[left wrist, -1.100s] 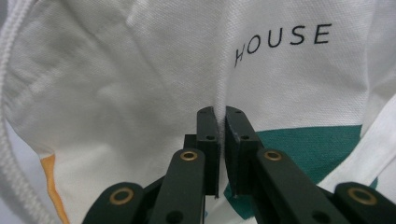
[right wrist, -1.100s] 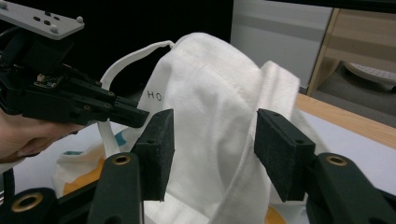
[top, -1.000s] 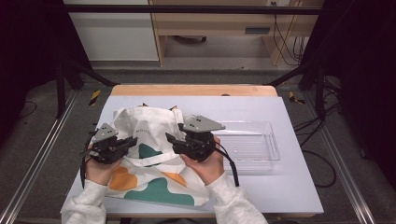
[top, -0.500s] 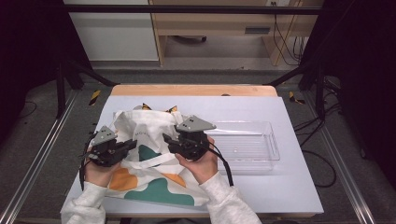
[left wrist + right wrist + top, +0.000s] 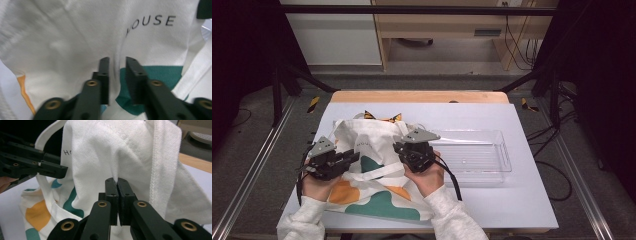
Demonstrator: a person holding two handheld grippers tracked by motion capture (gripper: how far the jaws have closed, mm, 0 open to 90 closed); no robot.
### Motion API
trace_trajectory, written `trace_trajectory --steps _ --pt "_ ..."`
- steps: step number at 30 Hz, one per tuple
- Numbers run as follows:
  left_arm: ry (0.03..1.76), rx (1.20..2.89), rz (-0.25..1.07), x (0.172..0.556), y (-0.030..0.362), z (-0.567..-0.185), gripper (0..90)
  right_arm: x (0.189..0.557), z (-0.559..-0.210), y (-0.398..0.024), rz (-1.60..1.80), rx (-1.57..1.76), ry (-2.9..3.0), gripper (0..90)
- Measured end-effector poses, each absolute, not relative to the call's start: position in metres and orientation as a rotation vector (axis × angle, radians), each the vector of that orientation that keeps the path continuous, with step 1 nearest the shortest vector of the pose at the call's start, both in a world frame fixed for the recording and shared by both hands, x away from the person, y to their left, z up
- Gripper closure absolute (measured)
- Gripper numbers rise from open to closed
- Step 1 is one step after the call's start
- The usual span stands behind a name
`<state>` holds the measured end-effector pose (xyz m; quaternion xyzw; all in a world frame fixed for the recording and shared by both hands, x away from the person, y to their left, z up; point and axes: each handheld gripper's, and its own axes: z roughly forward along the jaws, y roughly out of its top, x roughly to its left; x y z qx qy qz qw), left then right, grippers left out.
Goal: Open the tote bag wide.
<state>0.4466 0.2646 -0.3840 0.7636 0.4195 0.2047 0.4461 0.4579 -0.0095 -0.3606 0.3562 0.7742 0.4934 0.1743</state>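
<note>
Right gripper (image 5: 117, 182): jaws have just been closing and now stand pressed together on a pinch of white fabric of the canvas tote bag (image 5: 377, 175), lifting a fold of it off the table (image 5: 522, 200). Left gripper (image 5: 117, 65): jaws have just been opening; a narrow gap shows, with a ridge of bag cloth standing between the pads, apparently no longer squeezed. Bag lies on the near left part of the table, printed side up (green and orange shapes, lettering), strap (image 5: 372, 172) across its front, something orange and black peeking out at its far edge. Clear plastic tray (image 5: 477, 155) sits just right of the bag.

Judgement: early stage. One side of the bag is gripped; opening or repositioning it remains, and the left grip must be retaken.
</note>
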Motion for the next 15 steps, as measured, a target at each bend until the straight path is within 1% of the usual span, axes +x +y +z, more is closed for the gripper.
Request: trace_trajectory --steps 2,3,5,6,8,9,10,12,13,15 --pt "1.029 1.87 0.513 0.446 0.264 -0.381 61.3 0.456 -0.36 -0.01 1.406 1.001 2.202 88.8" --pt "1.029 1.87 0.513 0.446 0.264 -0.381 59.0 0.456 -0.36 -0.01 1.406 1.001 2.202 88.8" --pt "1.021 1.84 0.523 0.444 0.264 -0.377 57.3 0.451 -0.361 -0.011 1.424 0.989 2.214 89.0" --pt "1.021 1.84 0.523 0.444 0.264 -0.377 58.5 0.451 -0.361 -0.011 1.424 0.989 2.214 89.0" --pt "1.021 1.84 0.518 0.442 0.264 -0.377 66.1 0.445 -0.366 -0.011 1.443 0.975 2.217 89.0" --pt "1.02 1.847 0.504 0.442 0.264 -0.378 66.1 0.443 -0.368 -0.011 1.45 0.968 2.217 89.0" --pt "1.018 1.866 0.475 0.441 0.264 -0.38 75.4 0.438 -0.373 -0.011 1.465 0.966 2.223 89.0" --pt "1.018 1.879 0.47 0.441 0.263 -0.382 81.6 0.433 -0.378 -0.011 1.478 0.966 2.226 89.0" --pt "1.015 1.889 0.466 0.441 0.263 -0.384 81.6 0.433 -0.378 -0.011 1.478 0.966 2.226 89.0" --pt "1.005 1.899 0.467 0.439 0.262 -0.386 85.6 0.43 -0.383 -0.012 1.486 0.971 2.229 88.8"
